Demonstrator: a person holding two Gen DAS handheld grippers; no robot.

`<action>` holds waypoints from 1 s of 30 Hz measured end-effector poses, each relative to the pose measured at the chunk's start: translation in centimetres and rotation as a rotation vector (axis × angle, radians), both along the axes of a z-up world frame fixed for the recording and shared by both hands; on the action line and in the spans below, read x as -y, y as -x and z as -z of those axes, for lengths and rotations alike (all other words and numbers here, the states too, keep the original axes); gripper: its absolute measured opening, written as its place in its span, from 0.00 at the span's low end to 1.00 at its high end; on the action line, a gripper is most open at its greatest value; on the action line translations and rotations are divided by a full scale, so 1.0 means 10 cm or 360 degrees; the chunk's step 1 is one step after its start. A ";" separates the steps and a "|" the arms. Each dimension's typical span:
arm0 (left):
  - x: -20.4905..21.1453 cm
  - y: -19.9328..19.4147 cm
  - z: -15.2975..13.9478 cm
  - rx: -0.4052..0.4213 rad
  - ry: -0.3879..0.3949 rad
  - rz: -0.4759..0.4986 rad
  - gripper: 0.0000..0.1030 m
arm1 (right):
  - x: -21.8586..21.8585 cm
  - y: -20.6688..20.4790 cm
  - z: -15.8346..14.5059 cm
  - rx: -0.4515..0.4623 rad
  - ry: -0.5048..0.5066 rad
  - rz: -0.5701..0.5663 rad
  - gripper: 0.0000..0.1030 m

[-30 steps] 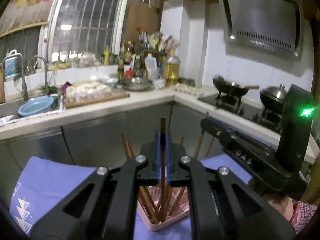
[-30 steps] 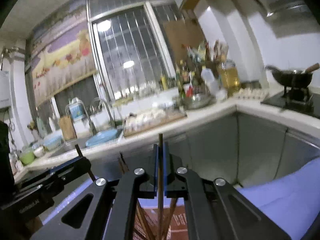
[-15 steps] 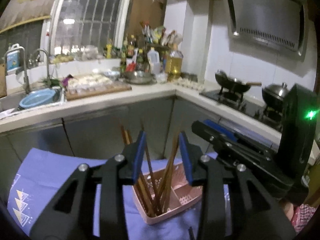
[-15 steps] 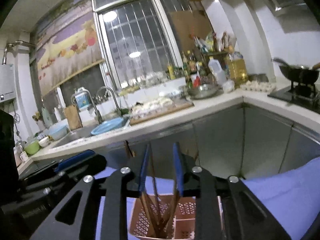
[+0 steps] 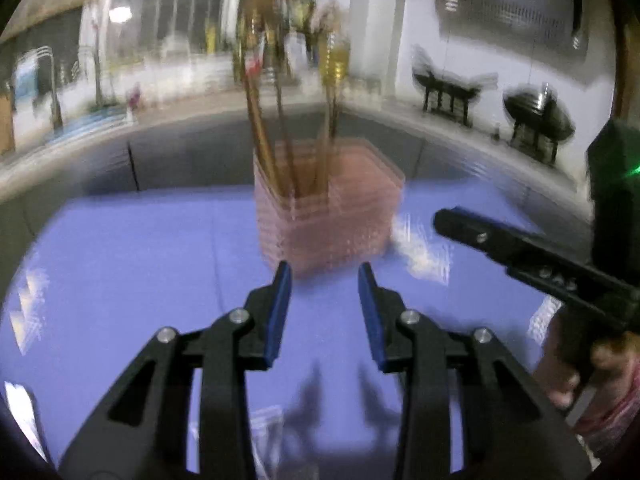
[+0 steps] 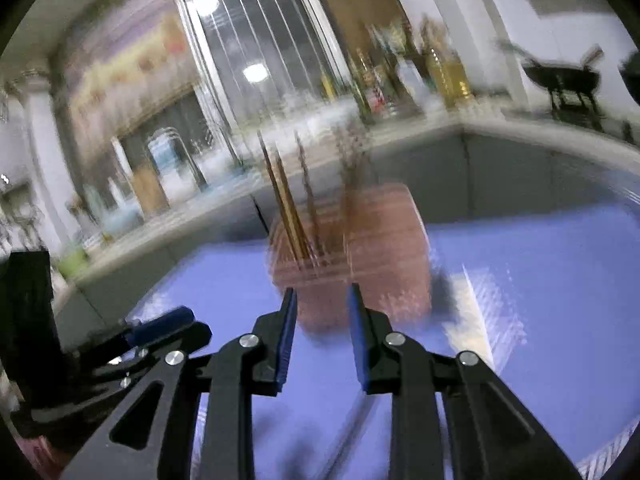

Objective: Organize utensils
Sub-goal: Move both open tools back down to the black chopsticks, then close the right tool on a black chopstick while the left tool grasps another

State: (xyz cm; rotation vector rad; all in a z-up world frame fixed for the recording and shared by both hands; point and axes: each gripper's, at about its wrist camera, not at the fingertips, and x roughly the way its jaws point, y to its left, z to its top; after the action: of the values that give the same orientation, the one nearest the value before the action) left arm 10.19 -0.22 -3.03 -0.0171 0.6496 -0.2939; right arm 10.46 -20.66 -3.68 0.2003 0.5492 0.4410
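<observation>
Left wrist view first: the left gripper (image 5: pixel 324 280) has its blue-padded jaws spread with nothing between them, poised low over the purple-blue tablecloth (image 5: pixel 120 264). Just beyond the fingertips stands the pink perforated plastic utensil holder (image 5: pixel 332 216), smeared by motion blur. A bundle of brown wooden chopsticks (image 5: pixel 280 128) stands in its left compartment, leaning slightly apart; the right compartment looks empty, though the blur makes that uncertain. To the right, the black right gripper (image 5: pixel 520 248) reaches in from the side, gripped by a person's hand (image 5: pixel 580 364). Behind runs a kitchen counter (image 5: pixel 440 120) with dark pans on a stove.

Right wrist view: the right gripper (image 6: pixel 322 300) is likewise parted and holds nothing, its tips close to the near wall of the pink holder (image 6: pixel 372 264). The chopsticks (image 6: pixel 292 200) rise from the holder's left side. The left gripper (image 6: pixel 160 328) shows at lower left, apart from the holder.

Judging by this, the chopsticks already in the holder are delivered, and both tools are between deliveries, free to fetch more. No loose utensil is visible on the cloth in either view, so the next move calls for locating any remaining piece, lining the open jaws across its shaft, and keeping clear of the light holder, which could tip if nudged.
</observation>
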 end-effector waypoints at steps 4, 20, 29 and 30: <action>-0.01 0.15 0.54 -0.0250 0.0016 -0.0003 0.32 | 0.03 0.24 0.53 -0.0287 0.0066 0.0010 0.26; -0.20 0.36 0.60 -0.0270 0.0083 -0.0058 0.32 | -0.30 0.53 0.88 -0.0412 0.0399 -0.0066 0.26; -0.22 0.35 0.59 -0.0281 0.0112 -0.0071 0.32 | -0.44 0.52 0.87 -0.0386 0.0449 -0.0066 0.26; -0.22 0.35 0.58 -0.0280 0.0109 -0.0070 0.32 | -0.43 0.52 0.88 -0.0388 0.0446 -0.0061 0.26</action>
State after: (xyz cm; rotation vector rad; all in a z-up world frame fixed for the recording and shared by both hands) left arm 6.72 1.93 -8.85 -0.1240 0.8128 -0.2738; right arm 5.25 -16.40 -12.47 -0.0266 0.8475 0.3742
